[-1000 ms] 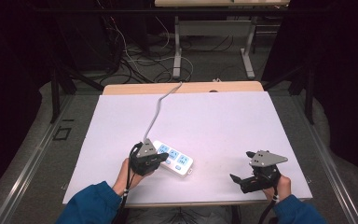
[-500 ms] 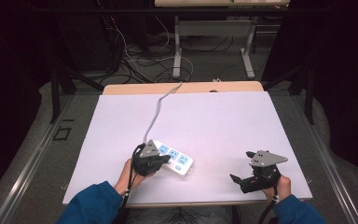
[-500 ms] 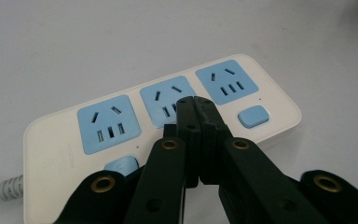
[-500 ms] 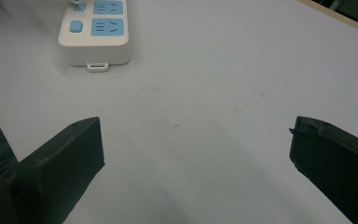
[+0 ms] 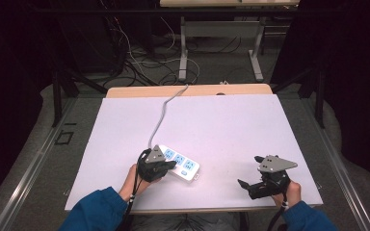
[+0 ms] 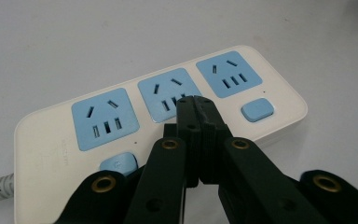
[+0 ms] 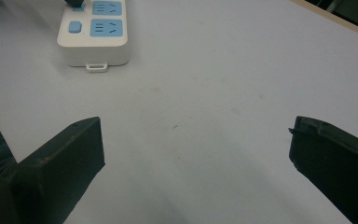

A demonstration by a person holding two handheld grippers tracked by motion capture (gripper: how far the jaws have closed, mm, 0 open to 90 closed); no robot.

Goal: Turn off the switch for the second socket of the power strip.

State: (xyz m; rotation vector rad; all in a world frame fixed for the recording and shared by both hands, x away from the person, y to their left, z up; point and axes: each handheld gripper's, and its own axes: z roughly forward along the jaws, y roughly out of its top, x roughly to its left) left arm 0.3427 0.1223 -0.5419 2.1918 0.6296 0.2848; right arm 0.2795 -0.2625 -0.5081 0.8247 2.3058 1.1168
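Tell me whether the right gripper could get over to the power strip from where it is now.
Probably yes. The right gripper is open with bare white table between it and the power strip. The left gripper, shut, sits over the strip's middle, so only the near end looks free.

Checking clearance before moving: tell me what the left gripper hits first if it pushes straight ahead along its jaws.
Most likely the power strip: the left gripper, jaws shut, aims at its middle blue socket. Whether the tips already touch is unclear.

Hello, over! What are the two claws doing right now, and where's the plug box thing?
Left claw shut, tips over power strip. Right claw open, empty, apart on table. Nothing in the way.
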